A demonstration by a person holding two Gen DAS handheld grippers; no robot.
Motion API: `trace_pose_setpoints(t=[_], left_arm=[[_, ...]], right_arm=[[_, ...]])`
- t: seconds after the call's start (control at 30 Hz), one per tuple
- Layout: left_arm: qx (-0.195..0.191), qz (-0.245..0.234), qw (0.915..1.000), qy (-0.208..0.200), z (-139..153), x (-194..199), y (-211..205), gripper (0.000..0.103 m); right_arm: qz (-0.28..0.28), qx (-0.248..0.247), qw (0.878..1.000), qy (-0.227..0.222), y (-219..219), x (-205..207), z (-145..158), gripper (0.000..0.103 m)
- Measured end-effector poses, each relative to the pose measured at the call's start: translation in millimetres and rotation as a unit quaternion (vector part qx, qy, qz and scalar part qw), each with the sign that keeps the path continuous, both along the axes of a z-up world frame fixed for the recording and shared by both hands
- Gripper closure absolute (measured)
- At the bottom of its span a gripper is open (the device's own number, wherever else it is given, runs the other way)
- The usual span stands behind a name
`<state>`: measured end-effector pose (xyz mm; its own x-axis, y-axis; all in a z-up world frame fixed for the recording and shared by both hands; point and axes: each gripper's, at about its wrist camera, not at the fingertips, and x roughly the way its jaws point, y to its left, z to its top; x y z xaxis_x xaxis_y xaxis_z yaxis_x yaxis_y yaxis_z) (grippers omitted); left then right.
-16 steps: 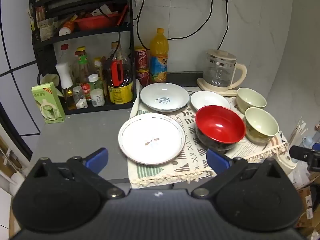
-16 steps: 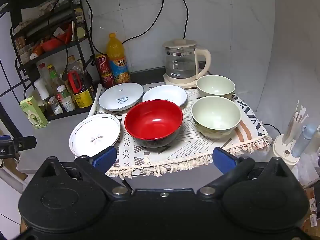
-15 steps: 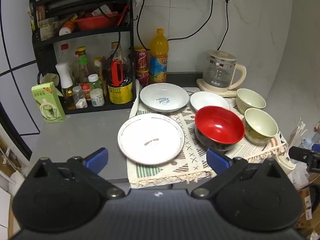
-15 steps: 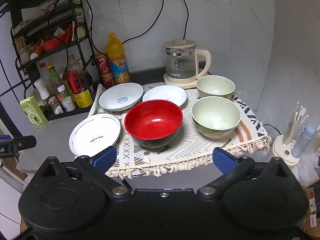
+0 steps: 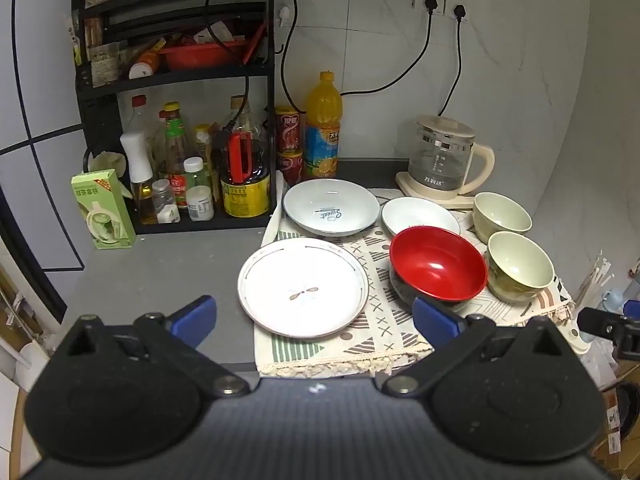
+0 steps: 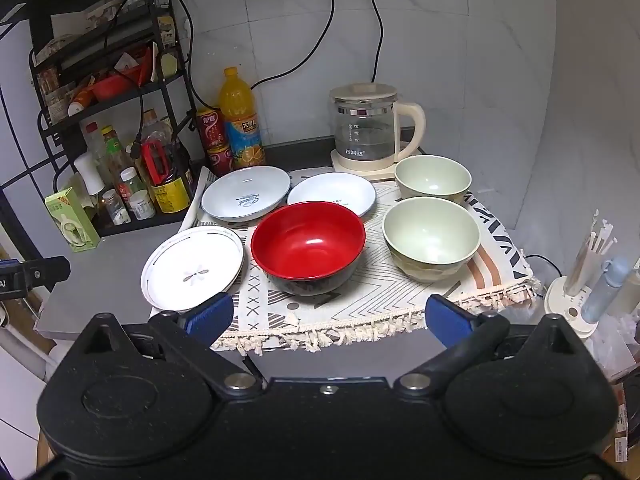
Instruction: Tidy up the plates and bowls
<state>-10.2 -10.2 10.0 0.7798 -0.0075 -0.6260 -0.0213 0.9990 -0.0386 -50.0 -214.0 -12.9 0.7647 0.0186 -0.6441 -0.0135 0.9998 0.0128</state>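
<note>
Red bowl (image 6: pixel 308 246) sits upright mid-cloth, two pale green bowls (image 6: pixel 431 236) to its right, three white plates (image 6: pixel 192 270) left and behind, nothing stacked.

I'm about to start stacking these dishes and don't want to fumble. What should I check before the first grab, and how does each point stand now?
1. Left hand-held gripper open, nothing held: ok.
2. Right hand-held gripper open, nothing held: ok.
3. Red bowl empty: ok.
4. Both green bowls, near and far, upright and apart: ok.
5. Flower-patterned plate fully on the cloth: not ok, its left edge overhangs onto the counter.
6. Chips or cracks: cannot tell.
</note>
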Motion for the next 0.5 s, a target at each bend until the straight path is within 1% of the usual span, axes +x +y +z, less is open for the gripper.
trace_pose_setpoints(t=[0.5], left_arm=[[-0.001, 0.003, 1.0, -0.002, 1.9, -7.2, 4.9, 0.0]], right_arm=[[0.009, -0.003, 1.0, -0.003, 3.5, -4.7, 1.4, 0.0]])
